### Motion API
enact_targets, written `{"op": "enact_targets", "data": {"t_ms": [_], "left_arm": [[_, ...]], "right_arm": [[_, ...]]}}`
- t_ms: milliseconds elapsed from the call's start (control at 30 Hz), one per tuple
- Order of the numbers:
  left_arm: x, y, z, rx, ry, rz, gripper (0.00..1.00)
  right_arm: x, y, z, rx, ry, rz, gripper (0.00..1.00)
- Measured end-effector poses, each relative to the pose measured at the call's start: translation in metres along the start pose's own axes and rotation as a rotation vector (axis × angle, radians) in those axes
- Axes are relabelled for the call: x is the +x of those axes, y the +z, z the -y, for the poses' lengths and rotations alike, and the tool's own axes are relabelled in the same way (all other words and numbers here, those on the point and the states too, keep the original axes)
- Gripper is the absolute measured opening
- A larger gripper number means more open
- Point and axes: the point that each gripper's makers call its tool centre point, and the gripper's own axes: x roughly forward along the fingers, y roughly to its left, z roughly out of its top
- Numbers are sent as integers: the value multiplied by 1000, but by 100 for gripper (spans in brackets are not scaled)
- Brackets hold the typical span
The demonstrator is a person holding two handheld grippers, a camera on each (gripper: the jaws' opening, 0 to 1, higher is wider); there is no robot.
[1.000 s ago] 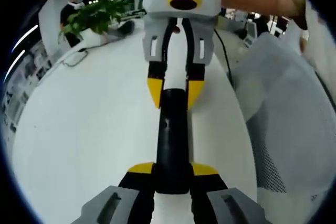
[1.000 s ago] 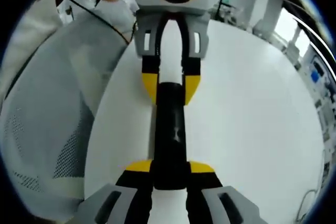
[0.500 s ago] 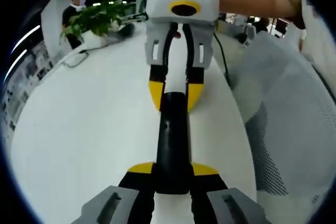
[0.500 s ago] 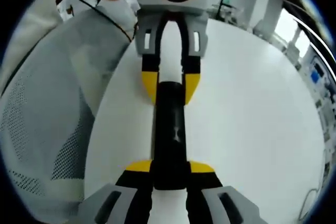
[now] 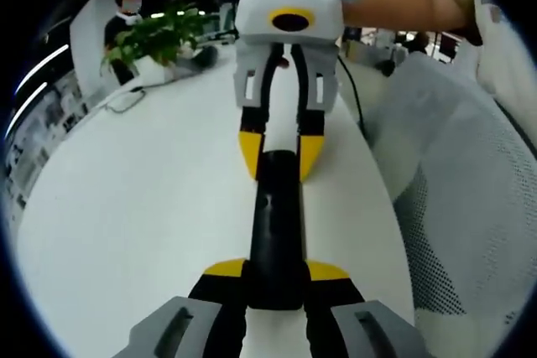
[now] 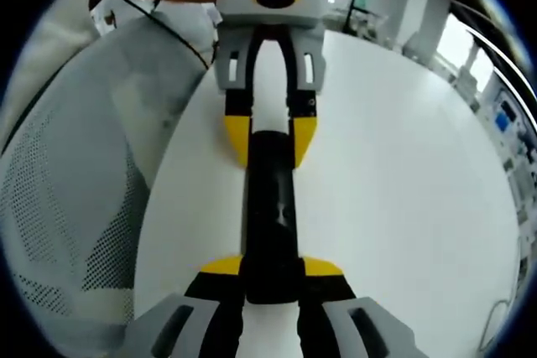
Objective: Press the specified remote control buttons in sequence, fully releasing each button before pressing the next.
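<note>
Fingers (image 5: 225, 270) clamp remote (image 5: 275, 224), axis gripper-to-gripper.

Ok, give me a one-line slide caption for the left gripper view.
Both grippers, left gripper and right gripper, clamp opposite ends of a black remote control above a white table.

Bright, even overhead light is washing the white table (image 5: 151, 207) with glare; fisheye distortion is bending the edges, and the background is blurring softly.
</note>
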Motion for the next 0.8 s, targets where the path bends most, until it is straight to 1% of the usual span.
{"op": "enact_targets", "data": {"t_ms": [267, 600, 800], "left_arm": [[-1, 1, 1, -8, 8, 40, 24], [-1, 0, 0, -23, 25, 77, 25], [-2, 2, 1, -28, 32, 84, 24]], "right_arm": [[0, 0, 0, 6, -9, 5, 21], [0, 0, 0, -2, -14, -8, 21], [0, 0, 0, 0, -14, -18, 22]]}}
